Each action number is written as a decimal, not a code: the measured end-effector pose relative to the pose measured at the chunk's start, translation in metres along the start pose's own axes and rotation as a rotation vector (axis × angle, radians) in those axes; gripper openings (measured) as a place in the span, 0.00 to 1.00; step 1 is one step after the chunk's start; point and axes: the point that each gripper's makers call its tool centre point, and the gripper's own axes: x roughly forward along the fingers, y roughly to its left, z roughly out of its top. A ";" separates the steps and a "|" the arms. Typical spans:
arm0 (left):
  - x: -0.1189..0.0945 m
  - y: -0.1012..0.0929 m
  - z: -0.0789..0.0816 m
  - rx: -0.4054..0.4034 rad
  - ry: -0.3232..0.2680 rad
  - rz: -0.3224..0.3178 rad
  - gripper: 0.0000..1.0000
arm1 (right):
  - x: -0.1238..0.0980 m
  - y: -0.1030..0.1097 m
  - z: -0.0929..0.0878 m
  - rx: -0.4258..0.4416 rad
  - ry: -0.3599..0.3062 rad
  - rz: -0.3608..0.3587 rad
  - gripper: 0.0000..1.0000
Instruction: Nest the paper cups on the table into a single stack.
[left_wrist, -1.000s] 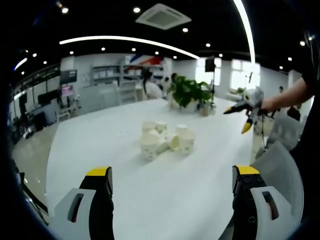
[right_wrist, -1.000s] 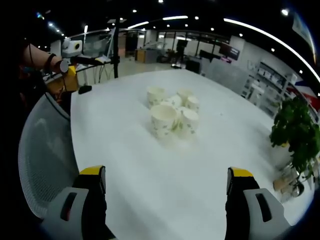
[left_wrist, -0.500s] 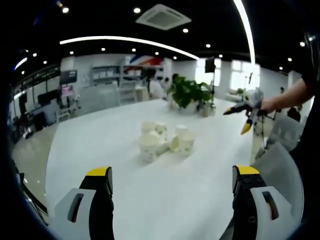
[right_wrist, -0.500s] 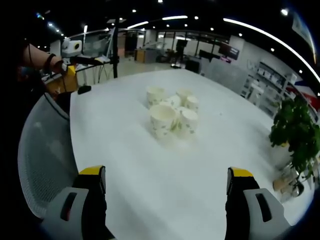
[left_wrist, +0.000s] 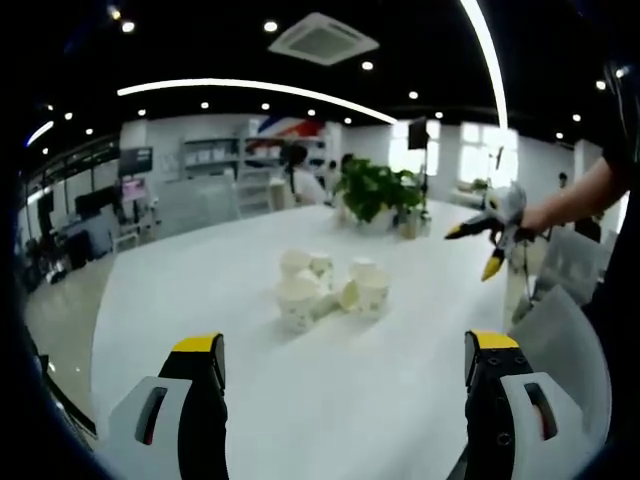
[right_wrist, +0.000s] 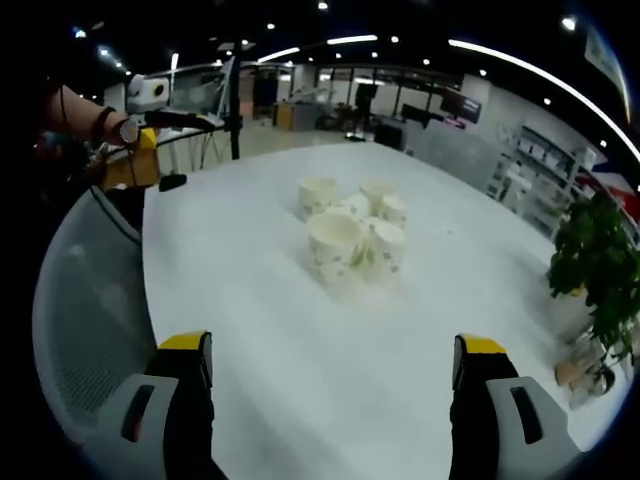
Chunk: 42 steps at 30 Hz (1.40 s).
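Observation:
Several white paper cups with a green print stand clustered mid-table (left_wrist: 325, 285) (right_wrist: 350, 235), and one of them lies on its side (left_wrist: 347, 291). The front cup (right_wrist: 335, 245) is the nearest in the right gripper view. My left gripper (left_wrist: 345, 343) is open and empty, well short of the cups. My right gripper (right_wrist: 332, 344) is also open and empty, a good distance from them. In the left gripper view the right gripper (left_wrist: 488, 232) hangs over the table's far right edge, held by a hand. In the right gripper view the left gripper (right_wrist: 165, 105) appears at the upper left.
The white table (left_wrist: 230, 330) (right_wrist: 250, 330) is broad and round-edged. A potted plant (left_wrist: 380, 190) (right_wrist: 600, 290) stands on it beyond the cups. A grey mesh chair (right_wrist: 80, 320) (left_wrist: 560, 330) stands at the table's edge. People stand far back (left_wrist: 300, 180).
Both views have shifted slightly with the hands. The cups stand as before, and both grippers stay open and empty.

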 end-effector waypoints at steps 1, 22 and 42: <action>0.000 0.000 0.001 -0.002 -0.001 0.001 1.00 | 0.002 0.000 0.000 -0.003 -0.003 0.004 0.99; -0.002 -0.006 -0.002 -0.015 0.002 0.010 1.00 | 0.036 -0.013 0.034 -0.049 -0.052 0.029 0.96; -0.003 -0.003 -0.002 -0.027 -0.011 0.032 1.00 | 0.072 -0.020 0.056 -0.071 -0.069 0.052 0.89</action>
